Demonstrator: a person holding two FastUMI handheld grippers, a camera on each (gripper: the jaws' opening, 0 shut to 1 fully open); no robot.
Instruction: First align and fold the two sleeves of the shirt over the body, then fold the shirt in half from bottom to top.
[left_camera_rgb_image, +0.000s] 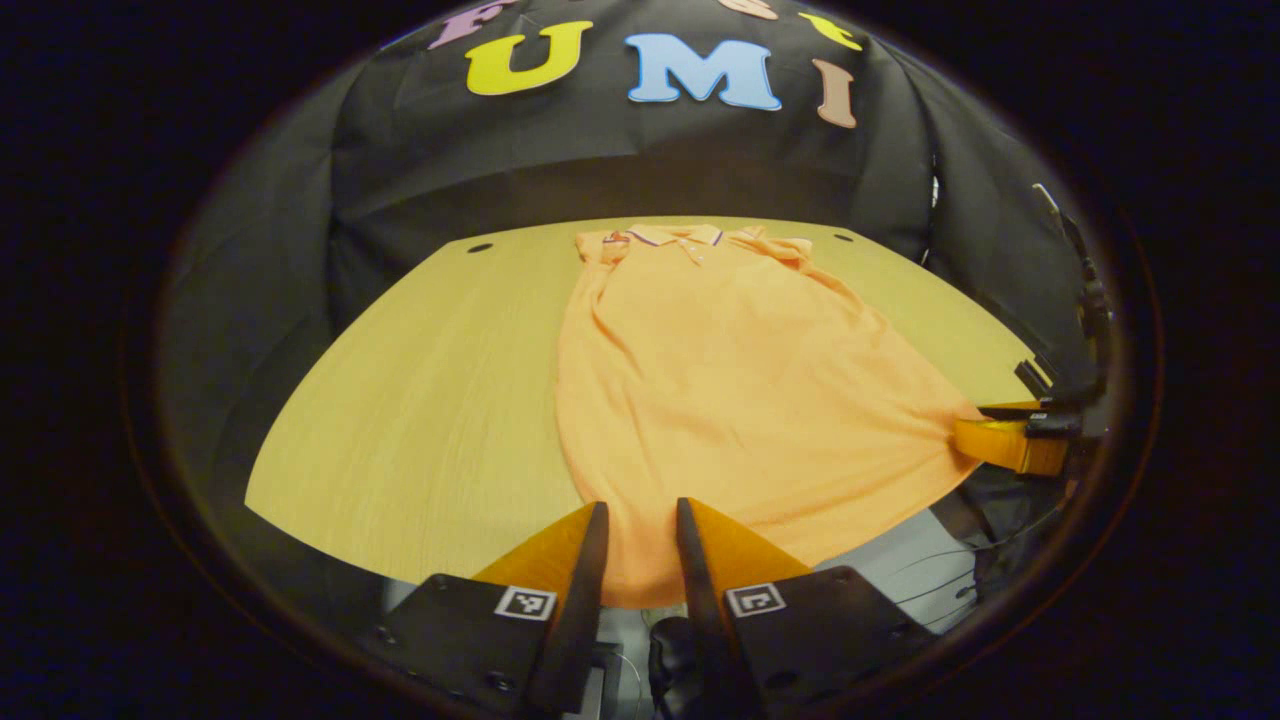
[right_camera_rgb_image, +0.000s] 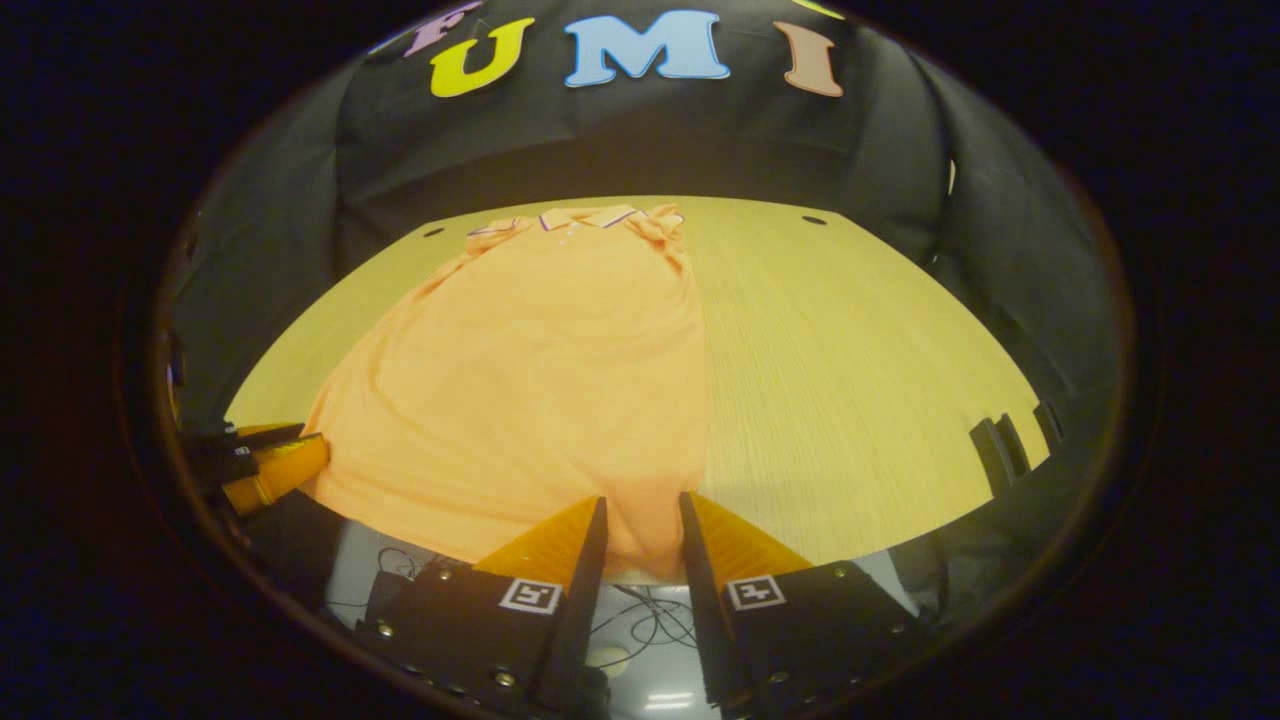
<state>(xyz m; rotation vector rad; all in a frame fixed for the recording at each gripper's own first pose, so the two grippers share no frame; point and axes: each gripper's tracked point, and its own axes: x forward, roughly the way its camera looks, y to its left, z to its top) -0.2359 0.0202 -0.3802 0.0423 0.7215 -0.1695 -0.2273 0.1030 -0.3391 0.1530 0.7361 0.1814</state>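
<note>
The table (left_camera_rgb_image: 430, 400) carries the shirt (left_camera_rgb_image: 740, 400), an orange polo lying flat with its collar (left_camera_rgb_image: 670, 237) at the far edge, toward twelve o'clock in both views, and its hem hanging over the near edge toward six o'clock. No sleeve sticks out to either side; at the shoulders the cloth is bunched and doubled inward, so the sleeve folds look done, though from this low angle I cannot tell how neatly they are aligned. The body lies at full length, so the bottom-to-top fold is yet to be made. That puts the task roughly past its first half, at the start of the last step.

In the left gripper view, the left tool (left_camera_rgb_image: 640, 545) sits at six o'clock with the hem's left corner running between its two fingers. The gap is narrow, but whether the fingers actually pinch the cloth I cannot tell. The right tool (left_camera_rgb_image: 1010, 440) shows at about four o'clock, touching the opposite hem corner.

In the right gripper view, the right tool (right_camera_rgb_image: 643, 540) likewise straddles its hem corner at six o'clock, fingers close together with cloth between; its grip cannot be confirmed either. The left tool (right_camera_rgb_image: 270, 465) appears at eight o'clock against the shirt's (right_camera_rgb_image: 520, 380) other corner.
</note>
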